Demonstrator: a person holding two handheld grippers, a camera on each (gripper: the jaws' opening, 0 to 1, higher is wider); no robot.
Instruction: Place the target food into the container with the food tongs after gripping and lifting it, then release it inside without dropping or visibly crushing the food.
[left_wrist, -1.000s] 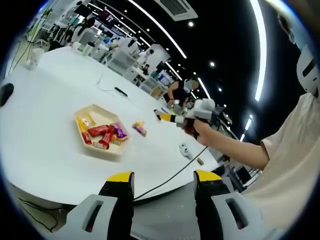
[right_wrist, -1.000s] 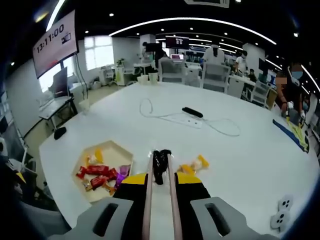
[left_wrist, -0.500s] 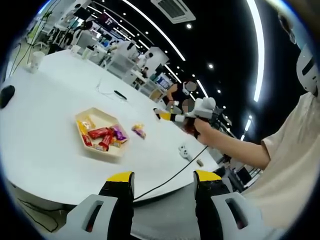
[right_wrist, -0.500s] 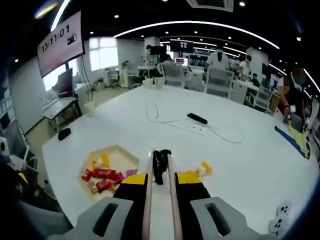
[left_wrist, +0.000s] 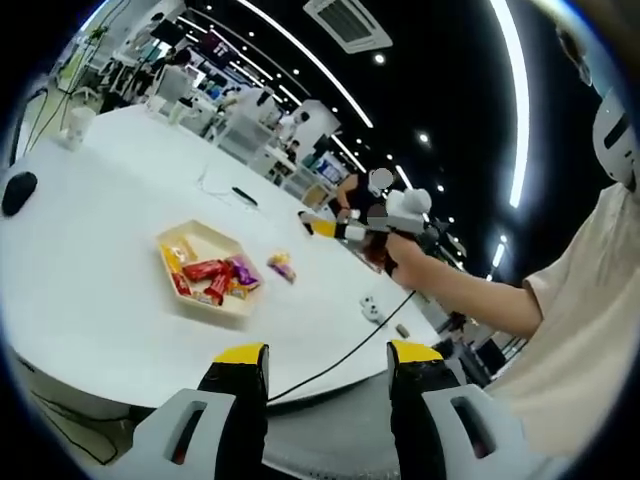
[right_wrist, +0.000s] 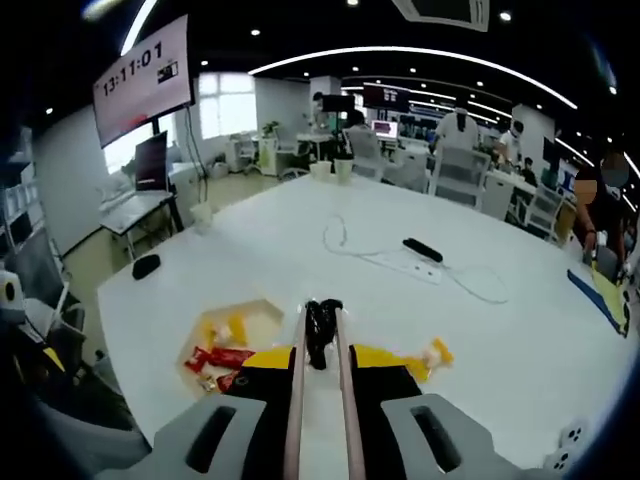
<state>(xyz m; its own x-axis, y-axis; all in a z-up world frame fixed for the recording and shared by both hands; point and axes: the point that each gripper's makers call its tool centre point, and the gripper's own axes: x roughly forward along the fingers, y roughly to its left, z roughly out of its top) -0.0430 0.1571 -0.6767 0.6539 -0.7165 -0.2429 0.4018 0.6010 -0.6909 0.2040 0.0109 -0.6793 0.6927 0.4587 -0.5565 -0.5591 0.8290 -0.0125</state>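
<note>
Right gripper (right_wrist: 320, 345) clamps tongs (right_wrist: 320, 330) — apparently empty — above tray (right_wrist: 262, 312).

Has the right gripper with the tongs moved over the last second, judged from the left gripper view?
Yes. The right gripper has drifted up and away from the snack tray, lying higher against the background than before.

Office, apparently; ceiling lights (right_wrist: 400, 50).

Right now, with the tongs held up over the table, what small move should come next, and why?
Probably lower the right hand-held gripper toward the loose wrapped snack lying on the white table beside the hexagonal tray. The tongs it clamps carry no food between their tips, and in the left gripper view they hang well above the table, so nothing can be gripped from there.
</note>
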